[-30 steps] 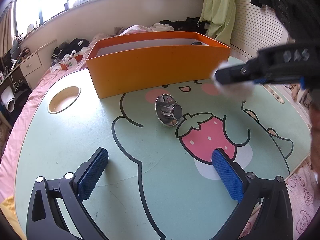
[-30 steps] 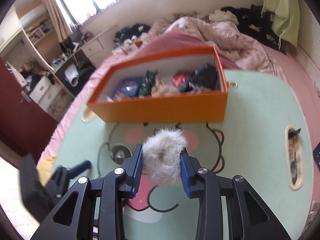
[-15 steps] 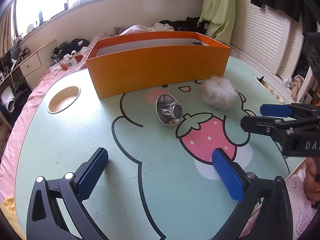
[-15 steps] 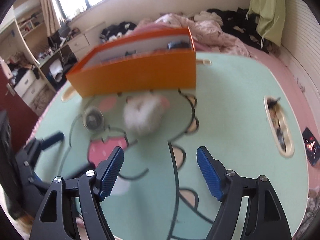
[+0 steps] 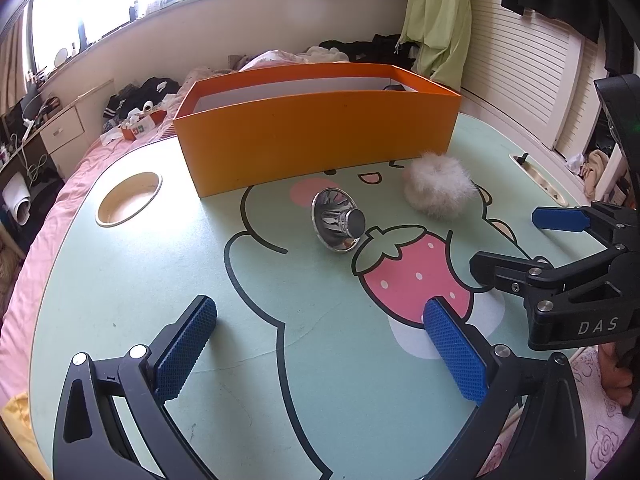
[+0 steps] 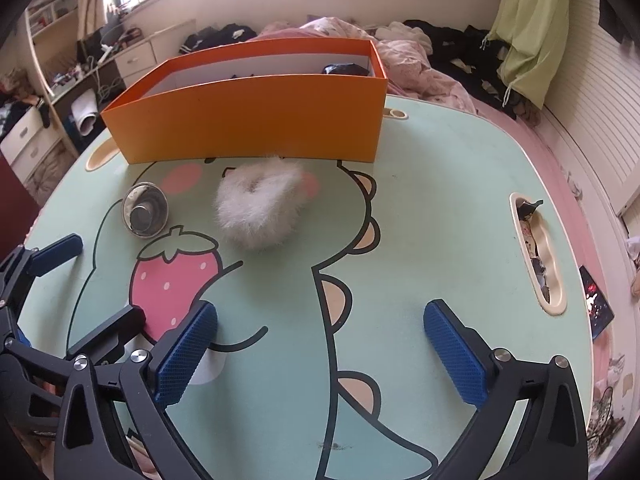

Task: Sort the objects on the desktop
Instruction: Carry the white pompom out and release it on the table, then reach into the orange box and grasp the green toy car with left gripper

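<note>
While both grippers stand wide and empty, the fluffy scrunchie lies on the table outside the orange box.

Left wrist view: the left gripper (image 5: 320, 348) has its jaws wide apart with nothing between; the fluffy scrunchie (image 5: 438, 188) lies at one o'clock on the table (image 5: 160, 272), just before the orange box (image 5: 316, 136), with the metal funnel (image 5: 338, 224) near it at twelve. Right wrist view: the right gripper (image 6: 320, 354) is opening its jaws, holding nothing; the scrunchie (image 6: 260, 204) lies at eleven o'clock, the funnel (image 6: 145, 210) at ten.
</note>
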Demonstrator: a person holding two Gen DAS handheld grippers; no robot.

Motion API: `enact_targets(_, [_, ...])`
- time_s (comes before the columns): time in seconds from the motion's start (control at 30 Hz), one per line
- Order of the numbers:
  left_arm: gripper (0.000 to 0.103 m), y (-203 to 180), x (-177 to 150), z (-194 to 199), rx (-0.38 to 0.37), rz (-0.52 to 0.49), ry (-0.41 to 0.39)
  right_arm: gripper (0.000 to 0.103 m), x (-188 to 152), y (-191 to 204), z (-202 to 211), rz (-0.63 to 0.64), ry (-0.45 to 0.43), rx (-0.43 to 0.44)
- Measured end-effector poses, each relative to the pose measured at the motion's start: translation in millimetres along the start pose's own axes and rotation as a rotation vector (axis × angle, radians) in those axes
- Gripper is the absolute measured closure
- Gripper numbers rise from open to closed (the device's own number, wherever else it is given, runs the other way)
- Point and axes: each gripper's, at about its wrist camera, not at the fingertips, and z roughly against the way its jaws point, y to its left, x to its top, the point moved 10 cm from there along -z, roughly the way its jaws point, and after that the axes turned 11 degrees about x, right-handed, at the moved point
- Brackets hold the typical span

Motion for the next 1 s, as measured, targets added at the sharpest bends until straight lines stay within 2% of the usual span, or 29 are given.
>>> enact_targets(0.13, [0.000, 7, 1, -3, 0.019, 0.020, 0.009, 0.000, 0, 0, 0, -0.001, 0.000, 0.000])
enact_targets(0.23, [0.000, 11, 3, 0, 0.006, 0.034, 0.012, 0.000, 0, 1, 0, -0.001, 0.001, 0.001])
enact_targets(0.33, [0.000, 18, 12, 6, 0.018, 0.048, -0.009, 0.000, 0, 0, 0, -0.001, 0.001, 0.002])
enact_targets(0.47, [0.000, 36, 39, 13, 0.041, 0.095, -0.051, 0.000, 0, 0, 0, -0.001, 0.000, 0.002])
enact_targets(0.63, [0.001, 52, 97, 23, -0.003, 0.122, -0.094, 0.000, 0, 1, 0, -0.001, 0.001, 0.002])
enact_targets(0.67, [0.005, 53, 108, 23, -0.019, 0.124, -0.095, 0.000, 0, 1, 0, -0.001, 0.001, 0.002])
enact_targets(0.77, [0.029, 54, 146, 14, -0.070, 0.117, -0.048, 0.000, 0, 0, 0, -0.002, 0.000, 0.002])
enact_targets(0.87, [0.041, 40, 172, -12, -0.125, 0.077, 0.052, 0.000, 0, 0, 0, -0.001, 0.000, 0.003])
enact_targets(0.93, [0.053, 31, 178, -38, -0.119, 0.041, 0.133, 0.000, 0, 1, 0, -0.001, 0.000, 0.004])
enact_targets(1.0, [0.068, 26, 176, -68, -0.081, 0.011, 0.220, 0.000, -1, 0, 0, -0.002, 0.000, 0.004])
